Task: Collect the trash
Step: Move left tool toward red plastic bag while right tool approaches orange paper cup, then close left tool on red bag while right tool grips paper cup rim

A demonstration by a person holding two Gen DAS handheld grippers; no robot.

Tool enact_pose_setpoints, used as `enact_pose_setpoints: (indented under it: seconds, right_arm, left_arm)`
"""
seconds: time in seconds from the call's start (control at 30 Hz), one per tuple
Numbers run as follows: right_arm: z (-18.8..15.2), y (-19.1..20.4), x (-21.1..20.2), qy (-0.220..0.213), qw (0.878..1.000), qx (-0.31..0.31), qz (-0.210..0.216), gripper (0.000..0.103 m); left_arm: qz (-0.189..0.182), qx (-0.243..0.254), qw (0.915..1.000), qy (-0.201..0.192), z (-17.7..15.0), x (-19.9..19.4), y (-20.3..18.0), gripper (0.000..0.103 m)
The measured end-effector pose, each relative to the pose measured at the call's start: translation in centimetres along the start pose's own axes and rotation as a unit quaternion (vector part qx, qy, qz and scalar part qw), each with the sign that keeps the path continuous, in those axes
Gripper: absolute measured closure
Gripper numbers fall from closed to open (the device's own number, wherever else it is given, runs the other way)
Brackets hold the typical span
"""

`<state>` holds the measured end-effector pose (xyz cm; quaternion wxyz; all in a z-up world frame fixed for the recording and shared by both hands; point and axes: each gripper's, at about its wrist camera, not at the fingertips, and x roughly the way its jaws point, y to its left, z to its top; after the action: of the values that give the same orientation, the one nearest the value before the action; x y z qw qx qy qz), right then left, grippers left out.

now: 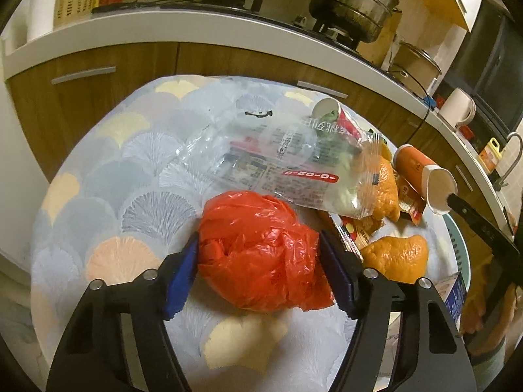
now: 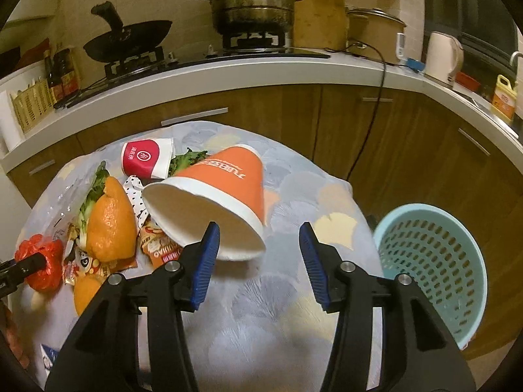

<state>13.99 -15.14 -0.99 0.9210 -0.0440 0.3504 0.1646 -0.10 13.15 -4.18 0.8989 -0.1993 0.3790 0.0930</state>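
My left gripper (image 1: pixel 260 251) has its blue pads against both sides of a crumpled red plastic bag (image 1: pixel 258 248) on the round table (image 1: pixel 108 170). Beyond it lie a clear printed plastic bag (image 1: pixel 278 166), orange peels (image 1: pixel 397 251) and a red-and-white cup (image 1: pixel 336 114). My right gripper (image 2: pixel 260 241) is open; an orange paper cup (image 2: pixel 215 192) lies on its side with its rim just past the left pad, not clamped. Orange peel (image 2: pixel 111 215), snack wrappers (image 2: pixel 160 248), greens and the red-and-white cup (image 2: pixel 147 156) lie left of it. The red bag also shows in the right wrist view (image 2: pixel 42 261).
A light blue perforated basket (image 2: pixel 431 261) stands on the floor right of the table. Wooden cabinets and a white counter (image 2: pixel 261 72) run behind, with a wok, steamer pot, kettle and bottles on it.
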Motion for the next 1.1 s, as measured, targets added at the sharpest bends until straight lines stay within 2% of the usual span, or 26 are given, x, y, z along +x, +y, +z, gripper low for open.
enact_pose_setpoints:
  seconds: [0.27,0.3,0.33,0.37,0.43,0.53,0.77,0.9,1.1]
  right_arm:
    - [0.6,0.0,2.4,0.010,1.000,0.013,-0.008,0.056]
    - [0.7,-0.1,2.6,0.011,1.000,0.016,-0.009,0.061]
    - [0.8,-0.3,2.7,0.013,1.000,0.019,-0.005,0.072]
    - [0.9,-0.5,2.8,0.014,1.000,0.021,-0.002,0.076]
    - [0.8,-0.8,2.6,0.012,1.000,0.024,0.000,0.091]
    - [0.7,-1.1,1.9,0.002,1.000,0.028,0.004,0.100]
    - [0.7,-3.3,-1.5,-0.031,0.998,0.049,0.011,0.101]
    - [0.6,-5.0,-3.9,-0.053,0.997,0.060,0.005,0.101]
    - [-0.2,-8.5,-7.0,-0.077,0.994,0.082,-0.007,0.101]
  left_arm:
    - [-0.017,0.002,0.9996,-0.020,-0.1,-0.7,-0.4,0.042]
    - [-0.020,0.003,0.9995,-0.024,-0.2,-0.9,-0.6,0.042]
    - [-0.022,0.005,0.9994,-0.027,-0.2,-1.2,-0.8,0.042]
    - [-0.022,0.007,0.9993,-0.030,-0.2,-1.4,-1.0,0.042]
    - [-0.027,0.009,0.9989,-0.037,-0.3,-2.0,-1.4,0.043]
    - [-0.033,0.012,0.9982,-0.048,-0.5,-2.9,-2.2,0.043]
    - [-0.052,0.033,0.9949,-0.080,-0.4,-5.4,-5.1,0.043]
    - [-0.066,0.058,0.9911,-0.100,-0.3,-7.0,-8.0,0.043]
    - [-0.093,0.090,0.9855,-0.109,-0.6,-7.8,-12.2,0.043]
